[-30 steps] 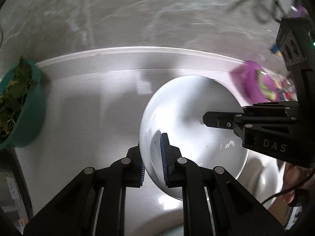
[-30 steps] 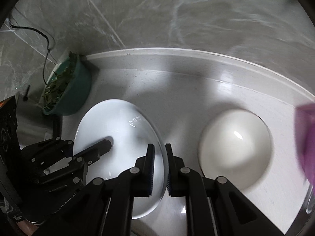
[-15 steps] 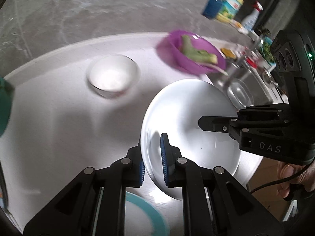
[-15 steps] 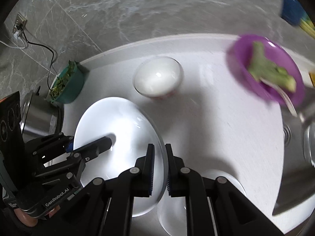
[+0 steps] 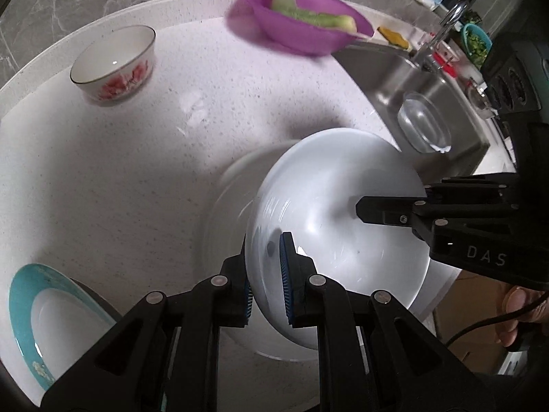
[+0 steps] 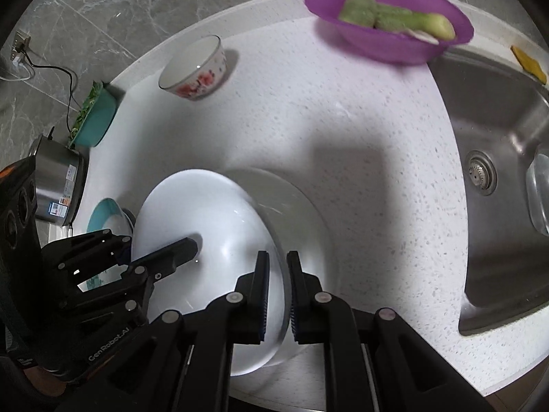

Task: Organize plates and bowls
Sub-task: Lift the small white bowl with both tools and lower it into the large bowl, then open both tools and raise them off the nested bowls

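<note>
A white plate (image 5: 343, 213) (image 6: 206, 226) hangs between both grippers, tilted a little. My left gripper (image 5: 265, 242) is shut on its near rim in the left wrist view. On the opposite rim, my right gripper (image 6: 277, 255) is shut. The plate hovers just over a second white plate (image 5: 230, 213) (image 6: 305, 213) that lies on the white counter (image 5: 137, 171). Each gripper shows in the other's view, with one finger lying over the plate. A flowered bowl (image 5: 113, 65) (image 6: 194, 68) stands farther back. A teal-rimmed plate (image 5: 20, 309) (image 6: 103, 213) lies at the left.
A purple bowl (image 5: 302, 31) (image 6: 387, 34) holding a green vegetable sits at the back beside the steel sink (image 5: 387, 75) (image 6: 497, 130). A clear glass bowl (image 5: 423, 127) lies in the sink. A steel pot (image 6: 58, 185) and a teal basket of greens (image 6: 96, 120) stand far left.
Both grippers carried the white plate sideways along the counter, away from the teal basket and past the flowered bowl. It now hangs lower, over the second white plate near the sink.
</note>
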The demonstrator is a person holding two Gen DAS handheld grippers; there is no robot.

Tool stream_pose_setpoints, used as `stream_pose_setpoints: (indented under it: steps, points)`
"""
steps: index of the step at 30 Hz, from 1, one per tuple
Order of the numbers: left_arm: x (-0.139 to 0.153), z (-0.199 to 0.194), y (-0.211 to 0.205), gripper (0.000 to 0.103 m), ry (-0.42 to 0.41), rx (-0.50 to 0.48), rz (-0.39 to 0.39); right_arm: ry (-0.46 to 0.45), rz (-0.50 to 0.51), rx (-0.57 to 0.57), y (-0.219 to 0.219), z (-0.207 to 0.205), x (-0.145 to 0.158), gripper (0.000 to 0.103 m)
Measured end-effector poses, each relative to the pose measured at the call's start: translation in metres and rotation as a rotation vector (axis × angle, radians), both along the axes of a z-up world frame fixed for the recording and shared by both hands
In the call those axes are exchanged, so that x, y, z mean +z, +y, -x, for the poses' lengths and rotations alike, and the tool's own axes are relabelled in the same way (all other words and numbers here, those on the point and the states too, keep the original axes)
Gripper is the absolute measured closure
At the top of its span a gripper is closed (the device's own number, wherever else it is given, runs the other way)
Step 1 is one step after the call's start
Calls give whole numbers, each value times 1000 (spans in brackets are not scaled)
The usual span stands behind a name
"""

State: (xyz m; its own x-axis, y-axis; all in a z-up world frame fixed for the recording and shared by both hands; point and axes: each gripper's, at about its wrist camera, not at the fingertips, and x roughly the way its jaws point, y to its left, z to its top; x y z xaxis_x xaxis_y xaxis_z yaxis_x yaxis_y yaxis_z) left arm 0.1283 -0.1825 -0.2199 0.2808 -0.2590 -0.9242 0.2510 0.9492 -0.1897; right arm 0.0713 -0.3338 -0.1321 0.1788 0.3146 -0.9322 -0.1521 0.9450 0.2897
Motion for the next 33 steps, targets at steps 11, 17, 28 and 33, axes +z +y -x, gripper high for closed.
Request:
stream_pose_setpoints:
  steps: [11,17,28,33]
  points:
    - [-31,-13,-1,90,34,33,-52,9,35,82,7,-5,-21,90]
    - [-34,-14,1,89,23,23,-80,-1,75,108,15,-6,-25,90]
    - [-28,-8,-2,42,-4,-15,-15,-6,83,115,18,-3,-26,90]
    - [-23,-6,-1,39,-21,-15,9,-12,70,107,15,-1,-25,90]
